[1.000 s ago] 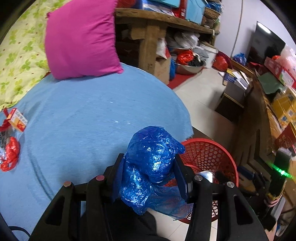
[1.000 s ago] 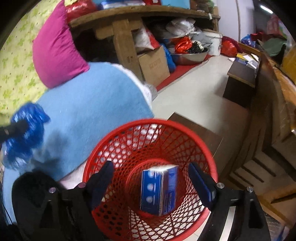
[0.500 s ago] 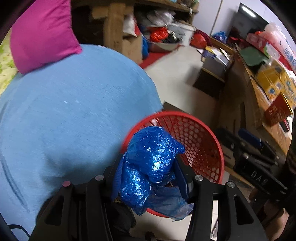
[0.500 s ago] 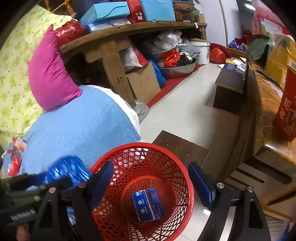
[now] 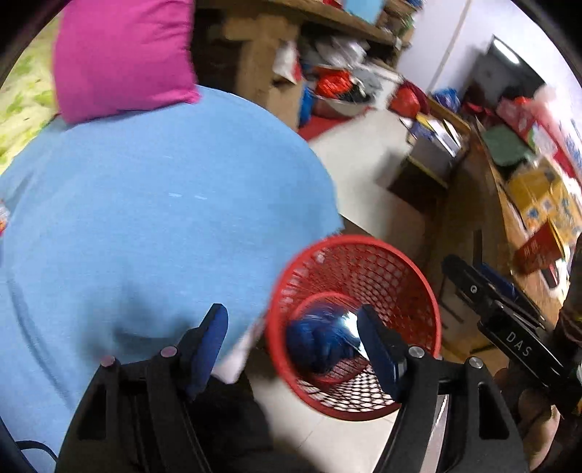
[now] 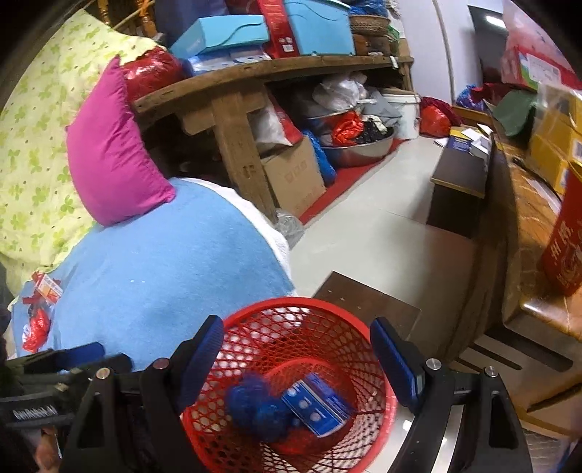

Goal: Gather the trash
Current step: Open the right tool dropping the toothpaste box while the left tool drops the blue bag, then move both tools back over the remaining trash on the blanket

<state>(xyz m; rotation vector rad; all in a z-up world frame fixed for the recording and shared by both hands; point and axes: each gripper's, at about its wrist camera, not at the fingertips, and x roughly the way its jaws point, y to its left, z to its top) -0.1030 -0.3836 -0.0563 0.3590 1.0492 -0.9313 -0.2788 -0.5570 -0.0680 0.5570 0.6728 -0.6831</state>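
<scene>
Red wrappers (image 6: 36,327) wait on the blue cover (image 6: 163,276) at left; the left gripper (image 5: 293,349) is spread and empty above the basket (image 6: 291,305); the bag (image 6: 254,404) and box (image 6: 316,404) lie inside; the right gripper (image 6: 296,358) is released too.

A cluttered room around a blue-covered bed

We see a magenta pillow (image 6: 112,152) resting on the blue blanket (image 6: 163,276), with a green-patterned quilt (image 6: 36,145) behind it. Just beside the bed stands a heavy wooden shelf (image 6: 254,76) carrying light blue boxes (image 6: 222,34) on top; under it we make out a cardboard box (image 6: 294,174), a metal basin (image 6: 360,149) full of red and dark bundles, and a white bucket (image 6: 402,109). A red mat (image 6: 349,182) lies on the pale floor (image 6: 363,233), and a dark low table (image 6: 460,189) stands near a wooden counter (image 6: 527,233).
</scene>
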